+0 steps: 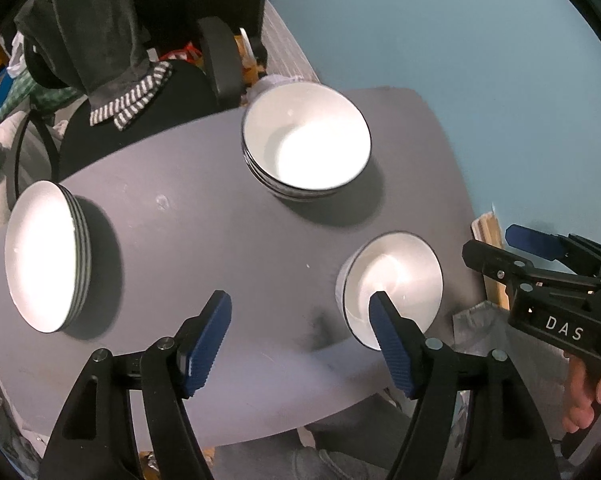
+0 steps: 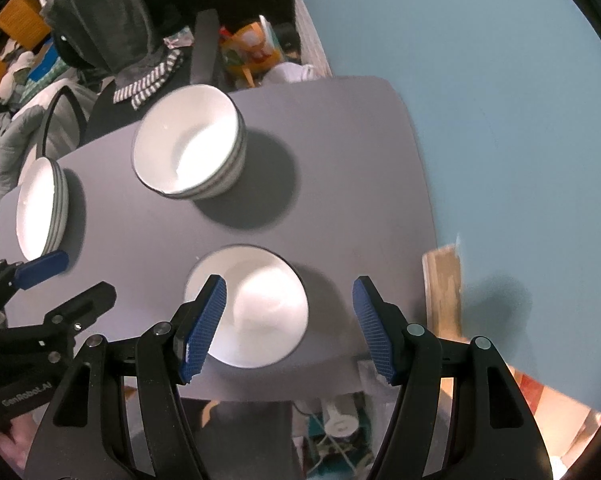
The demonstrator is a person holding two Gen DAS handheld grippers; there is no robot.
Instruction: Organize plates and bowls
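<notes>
Both grippers, left point(image 1: 300, 322) and right point(image 2: 289, 312), are hanging spread and empty above the worktop point(image 2: 360, 184), the right straddling the lone bowl point(image 2: 246, 306), seemingly to lift it onto the bowl stack point(image 2: 188, 142).

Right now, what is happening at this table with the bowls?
A person holds a claw in each hand above a grey table and is sorting white dishes. Both claws are open and hold nothing. The right claw hangs over a single bowl near the table's front edge. The left claw hovers over bare table beside it. A stack of bowls stands further back, and a stack of plates sits at the left end.
</notes>
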